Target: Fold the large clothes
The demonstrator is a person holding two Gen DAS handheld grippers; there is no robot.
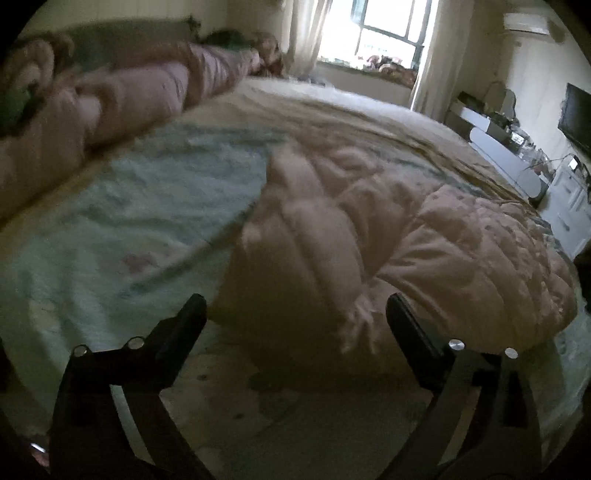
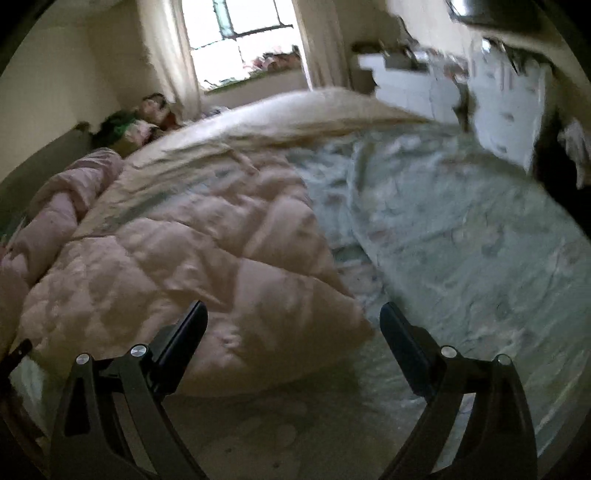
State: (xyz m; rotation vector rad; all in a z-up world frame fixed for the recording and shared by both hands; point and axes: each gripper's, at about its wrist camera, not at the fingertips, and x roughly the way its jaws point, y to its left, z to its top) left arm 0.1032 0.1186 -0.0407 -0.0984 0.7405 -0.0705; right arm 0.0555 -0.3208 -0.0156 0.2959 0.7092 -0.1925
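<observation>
one pink quilted garment (image 1: pixel 388 258) is seen lying rumpled on the one bed (image 1: pixel 129 221), over its pale green patterned sheet. the left gripper (image 1: pixel 295 314) and the right gripper (image 2: pixel 291 321) are each held spread wide just before the garment's near edge, nothing being pinched. one rolled pink quilt (image 1: pixel 147 96) is laid along the far side, and one window (image 1: pixel 388 33) is lit behind.

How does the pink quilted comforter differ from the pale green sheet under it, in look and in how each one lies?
The pink quilted comforter is thick and puffy with stitched squares; the pale green sheet is thin, with a faint printed pattern. The comforter lies bunched in a heap with raised folds; the sheet lies spread fairly flat, only lightly wrinkled. The comforter rests on top; the sheet covers the bed below it. Both lie on the same bed, and neither open gripper holds either one.
</observation>
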